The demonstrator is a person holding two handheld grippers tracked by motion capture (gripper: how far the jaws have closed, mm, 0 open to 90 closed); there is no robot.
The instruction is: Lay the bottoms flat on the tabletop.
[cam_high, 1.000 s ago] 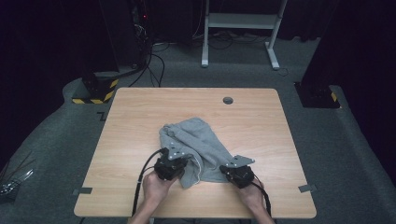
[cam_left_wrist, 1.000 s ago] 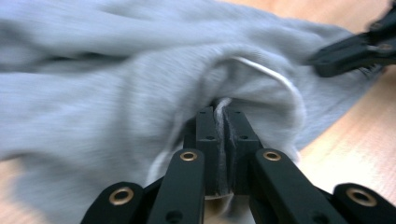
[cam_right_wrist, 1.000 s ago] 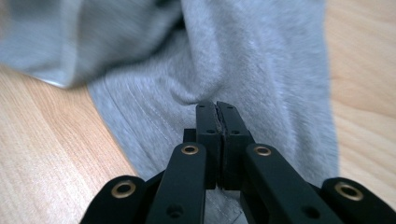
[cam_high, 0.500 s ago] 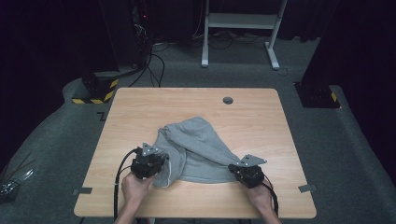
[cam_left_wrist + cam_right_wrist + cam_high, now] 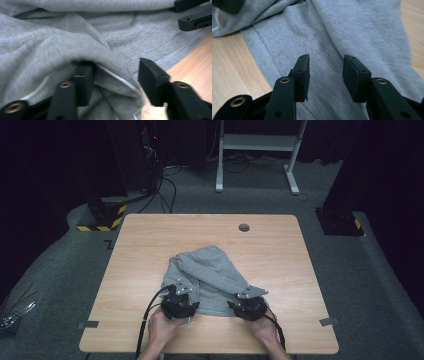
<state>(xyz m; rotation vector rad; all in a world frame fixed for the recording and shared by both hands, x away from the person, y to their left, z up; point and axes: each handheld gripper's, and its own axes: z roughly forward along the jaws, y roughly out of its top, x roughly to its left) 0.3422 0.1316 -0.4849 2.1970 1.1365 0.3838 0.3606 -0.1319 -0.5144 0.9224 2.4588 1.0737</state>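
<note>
Hoodie [image 5: 212, 280]: grey, bunched on near half of table [image 5: 280, 255], near hem at both grippers. Half a second back it lay spread wider to left; now heap sits narrower, hands drawn closer together.
Left gripper [image 5: 181, 296]: jaws just been opening, stand apart; fabric fold and white drawcord [image 5: 117, 77] lie between, unclamped.
Right gripper [image 5: 248, 301]: jaws just been opening, apart over flat cloth near stitched hem [image 5: 265, 56], nothing pinched.
Judgement: both corners let go, fold step laid down; regrasp likely next.
Far: grommet hole [image 5: 244, 227].
</note>
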